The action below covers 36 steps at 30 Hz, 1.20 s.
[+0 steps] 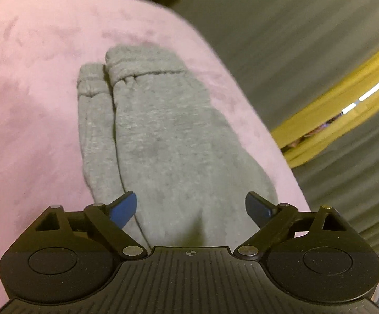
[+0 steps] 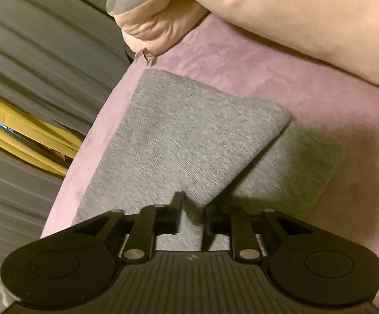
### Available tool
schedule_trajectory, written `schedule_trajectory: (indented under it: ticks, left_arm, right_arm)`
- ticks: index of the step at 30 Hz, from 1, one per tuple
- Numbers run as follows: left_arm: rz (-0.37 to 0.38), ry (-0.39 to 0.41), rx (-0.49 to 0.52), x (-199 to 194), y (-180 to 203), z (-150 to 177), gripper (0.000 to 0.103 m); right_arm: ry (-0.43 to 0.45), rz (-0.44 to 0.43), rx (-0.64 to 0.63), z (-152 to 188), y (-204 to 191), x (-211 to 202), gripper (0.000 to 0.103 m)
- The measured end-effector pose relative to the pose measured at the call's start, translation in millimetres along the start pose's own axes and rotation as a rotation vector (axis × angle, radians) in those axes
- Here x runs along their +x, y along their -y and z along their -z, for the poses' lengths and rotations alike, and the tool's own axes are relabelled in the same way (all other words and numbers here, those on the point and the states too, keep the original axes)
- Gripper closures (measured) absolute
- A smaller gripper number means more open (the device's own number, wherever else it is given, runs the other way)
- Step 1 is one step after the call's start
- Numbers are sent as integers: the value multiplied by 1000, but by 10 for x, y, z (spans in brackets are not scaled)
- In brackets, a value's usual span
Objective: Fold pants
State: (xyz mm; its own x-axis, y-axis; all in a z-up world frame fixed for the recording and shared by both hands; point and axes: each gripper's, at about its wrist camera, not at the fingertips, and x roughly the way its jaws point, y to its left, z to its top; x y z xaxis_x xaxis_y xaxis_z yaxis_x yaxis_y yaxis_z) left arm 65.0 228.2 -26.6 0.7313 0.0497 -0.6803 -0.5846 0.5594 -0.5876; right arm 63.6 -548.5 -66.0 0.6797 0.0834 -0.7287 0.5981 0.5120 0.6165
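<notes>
Grey sweatpants [image 1: 163, 136] lie on a pink bed cover [image 1: 32, 78], legs side by side, with the two ribbed cuffs [image 1: 137, 62] at the far end. My left gripper [image 1: 190, 198] hovers over the near end of the legs, its blue-padded fingers [image 1: 124, 208] wide apart with nothing gripped. In the right wrist view the pants [image 2: 189, 130] are folded over, and a flap rises in a ridge toward my right gripper [image 2: 193, 204]. Its black fingers [image 2: 177, 209] stand a little apart with grey cloth in the gap; the pads do not visibly press on it.
A cream pillow or duvet [image 2: 294, 13] lies across the far side of the pink cover [image 2: 268, 65]. The bed edge [image 1: 255, 104] drops off to grey striped fabric [image 1: 294, 26] and a yellow band [image 1: 333, 110], which also shows in the right wrist view [image 2: 19, 125].
</notes>
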Motion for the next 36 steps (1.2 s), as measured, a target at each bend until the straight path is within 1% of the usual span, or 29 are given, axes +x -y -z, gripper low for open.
schedule_trajectory:
  ticks: [1,2,3,5,6,7,8,9,10,11,12,13,14,15,16,17,18,19,20,23,25,26,28,30,32,33,34,35,36]
  left_arm:
    - [-17,-16,-37,106,-45,-51,9]
    - [-23,-25,-72,101,-150,-48,9]
    - [-13,-37,-104,201,-193,-79,9]
    - [0,-53,-126,300,-223,-129,13]
    - [3,-53,-117,352,-222,-153,25]
    - [-1,-55,-107,356,-211,-154,43]
    - [-5,-65,-96,384,-195,-177,50]
    - [-6,-76,-90,416,-195,-202,64]
    - [-7,-84,-88,447,-200,-222,76]
    - [-9,-89,-86,398,-191,-230,81]
    - [-10,-92,-82,421,-196,-251,82]
    - [-3,-95,-77,316,-270,-244,82]
    - [0,-98,-69,289,-277,-223,83]
    - [0,-99,-58,268,-269,-234,85]
    - [4,-96,-44,237,-254,-247,86]
    - [9,-91,-33,194,-217,-253,87]
    - [16,-85,-18,168,-188,-274,88]
    - [24,-78,1,131,-147,-305,88]
    - [35,-73,16,-36,-131,-307,88]
    - [79,-41,56,-240,-30,-380,89]
    - [77,-23,91,-376,0,-405,89]
    - [71,-20,107,-423,-4,-397,89]
    - [50,-23,137,-466,-33,-361,89]
    - [10,-53,146,-432,-134,-303,88]
    - [-35,-81,139,-386,-254,-244,85]
    - [-74,-79,139,-384,-293,-232,83]
    - [-99,-58,153,-426,-314,-236,80]
    - [-118,-19,178,-491,-318,-247,76]
    - [-141,19,211,-575,-305,-278,60]
  right_arm:
    - [-15,-1,-3,-18,-7,44,63]
    - [-25,-1,-9,-34,-33,94,62]
    - [-33,-4,-23,-35,-53,123,59]
    - [-30,1,-38,-45,-114,157,58]
    - [-17,-5,-52,-35,-140,143,63]
    - [-4,-11,-65,-25,-165,127,80]
    - [6,-14,-75,-16,-196,106,90]
    - [15,-16,-81,-11,-221,80,97]
    - [24,-22,-87,-9,-243,55,97]
    - [27,-25,-91,-13,-255,41,97]
    - [28,-20,-89,-23,-267,44,96]
    - [26,-10,-83,-33,-264,48,93]
    - [24,5,-73,-43,-254,61,92]
    - [16,11,-63,-54,-244,81,84]
    - [5,8,-55,-68,-234,110,79]
    - [-6,9,-52,-75,-237,137,78]
    - [-16,12,-53,-88,-248,154,79]
    - [0,14,-66,-97,-283,127,93]
    - [21,10,-91,-103,-324,76,98]
    - [124,-18,-207,-119,-531,-259,98]
    - [170,-39,-268,-105,-612,-471,98]
    - [192,-33,-298,-86,-631,-557,98]
    - [208,-3,-334,-51,-614,-646,98]
    - [174,30,-337,-37,-509,-622,98]
    - [113,93,-321,-55,-384,-504,98]
    - [71,145,-309,-65,-324,-420,96]
    - [33,204,-290,-83,-270,-355,88]
    - [31,250,-265,-99,-222,-351,85]
    - [53,271,-251,-104,-193,-385,79]
